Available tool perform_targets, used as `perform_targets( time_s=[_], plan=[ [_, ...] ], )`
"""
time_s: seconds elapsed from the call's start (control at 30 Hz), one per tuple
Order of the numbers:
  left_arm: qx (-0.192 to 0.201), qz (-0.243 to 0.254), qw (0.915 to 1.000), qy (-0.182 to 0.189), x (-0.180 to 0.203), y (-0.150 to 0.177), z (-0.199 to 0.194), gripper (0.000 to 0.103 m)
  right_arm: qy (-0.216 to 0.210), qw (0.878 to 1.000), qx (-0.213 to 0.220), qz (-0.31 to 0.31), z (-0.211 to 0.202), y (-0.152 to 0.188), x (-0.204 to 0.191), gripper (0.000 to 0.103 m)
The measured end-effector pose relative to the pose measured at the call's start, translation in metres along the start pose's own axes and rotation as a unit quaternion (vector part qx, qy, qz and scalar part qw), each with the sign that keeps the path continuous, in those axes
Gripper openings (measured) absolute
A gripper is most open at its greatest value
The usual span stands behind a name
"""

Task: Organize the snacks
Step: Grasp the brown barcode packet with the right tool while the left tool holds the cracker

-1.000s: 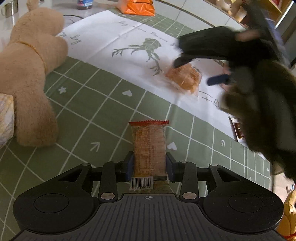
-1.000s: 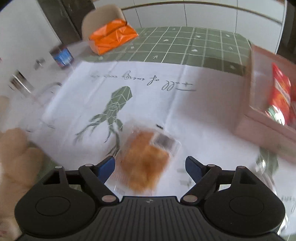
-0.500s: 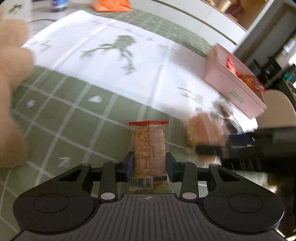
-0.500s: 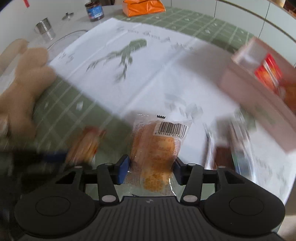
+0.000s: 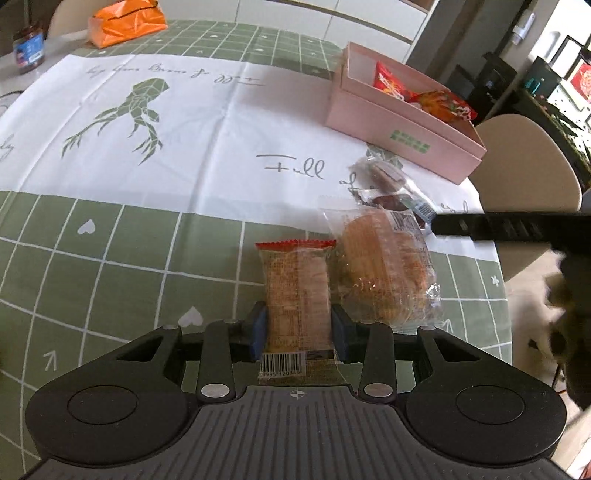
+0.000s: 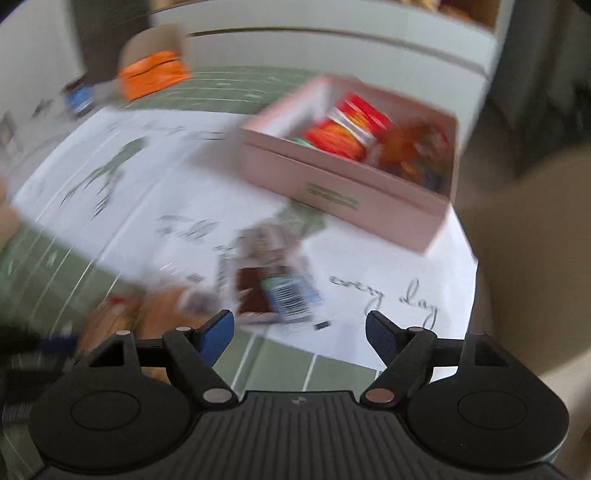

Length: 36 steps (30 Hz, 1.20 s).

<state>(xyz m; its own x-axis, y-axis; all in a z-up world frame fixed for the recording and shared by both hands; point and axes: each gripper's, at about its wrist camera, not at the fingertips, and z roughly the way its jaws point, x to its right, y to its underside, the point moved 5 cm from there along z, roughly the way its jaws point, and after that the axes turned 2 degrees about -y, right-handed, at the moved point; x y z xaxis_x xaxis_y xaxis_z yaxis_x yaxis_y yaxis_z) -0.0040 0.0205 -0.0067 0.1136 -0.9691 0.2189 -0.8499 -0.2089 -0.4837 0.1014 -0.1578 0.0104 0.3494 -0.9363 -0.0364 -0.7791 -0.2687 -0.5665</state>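
My left gripper (image 5: pixel 298 330) is shut on a clear-wrapped biscuit pack (image 5: pixel 297 291) with a red top seam, held over the green grid cloth. Right beside it lies a wrapped orange cake (image 5: pixel 384 269). My right gripper (image 6: pixel 298 334) is open and empty; its view is blurred. Just beyond its fingers lie dark wrapped snacks (image 6: pixel 275 291), also seen in the left wrist view (image 5: pixel 391 192). A pink box (image 5: pixel 402 122) with red snack packs stands at the back right and also shows in the right wrist view (image 6: pixel 343 188).
An orange bag (image 5: pixel 125 22) and a dark jar (image 5: pixel 27 48) sit at the far left of the table. A white printed sheet (image 5: pixel 184 122) covers the middle. A beige chair (image 5: pixel 524 155) stands past the right table edge.
My right gripper has let go of the orange cake, which now lies beside the biscuit pack, and has opened and swung toward the pink box. My left gripper still holds the biscuit pack.
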Motion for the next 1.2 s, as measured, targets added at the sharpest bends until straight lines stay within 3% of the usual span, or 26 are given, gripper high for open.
perform_targets(
  time_s=[0.1, 0.23, 0.3, 0.37, 0.47, 0.63, 0.77, 0.93, 1.0, 1.07, 1.13, 1.2],
  plan=[
    [0.0, -0.002, 1.0, 0.0, 0.0, -0.001, 0.001, 0.041, -0.004, 0.999, -0.008, 0.045, 0.021, -0.009, 0.018, 0.079],
    [-0.001, -0.004, 1.0, -0.002, 0.0, -0.001, 0.001, 0.041, 0.0, 0.999, -0.008, 0.046, 0.045, -0.022, 0.016, 0.079],
    [0.0, -0.004, 1.0, -0.002, 0.0, -0.001, 0.001, 0.041, -0.006, 0.999, -0.011, 0.04, 0.053, -0.026, 0.011, 0.071],
    [0.001, -0.005, 1.0, 0.001, -0.001, -0.001, 0.001, 0.041, -0.024, 0.999, -0.012, 0.029, 0.056, -0.028, 0.005, 0.048],
    [0.002, -0.009, 0.9999, 0.007, -0.003, -0.002, 0.001, 0.041, -0.039, 0.999, -0.02, 0.016, 0.051, -0.026, -0.005, 0.031],
    [0.001, -0.014, 0.9996, 0.022, -0.007, -0.003, 0.002, 0.041, -0.058, 0.997, -0.042, 0.003, 0.034, -0.003, -0.012, 0.023],
    [0.002, -0.012, 0.9995, 0.029, -0.008, -0.004, 0.003, 0.041, -0.059, 0.996, -0.062, -0.017, 0.021, 0.021, -0.014, 0.022],
    [0.004, -0.009, 0.9995, 0.029, -0.007, -0.003, 0.003, 0.041, -0.037, 0.998, -0.044, -0.017, 0.009, 0.02, -0.008, 0.022],
    [0.006, -0.009, 0.9996, 0.028, -0.006, -0.003, 0.003, 0.041, -0.031, 0.999, -0.033, -0.001, 0.008, 0.012, -0.005, 0.028],
    [0.007, -0.01, 0.9996, 0.027, -0.006, -0.002, 0.003, 0.041, -0.023, 0.999, -0.025, 0.016, 0.013, 0.001, -0.001, 0.05],
    [0.008, -0.012, 0.9996, 0.025, -0.006, -0.002, 0.003, 0.041, -0.019, 0.999, -0.014, 0.027, 0.02, -0.01, -0.003, 0.059],
    [0.008, -0.013, 0.9996, 0.023, -0.005, -0.002, 0.003, 0.041, -0.018, 0.999, -0.016, 0.024, 0.031, -0.017, -0.008, 0.06]
  ],
)
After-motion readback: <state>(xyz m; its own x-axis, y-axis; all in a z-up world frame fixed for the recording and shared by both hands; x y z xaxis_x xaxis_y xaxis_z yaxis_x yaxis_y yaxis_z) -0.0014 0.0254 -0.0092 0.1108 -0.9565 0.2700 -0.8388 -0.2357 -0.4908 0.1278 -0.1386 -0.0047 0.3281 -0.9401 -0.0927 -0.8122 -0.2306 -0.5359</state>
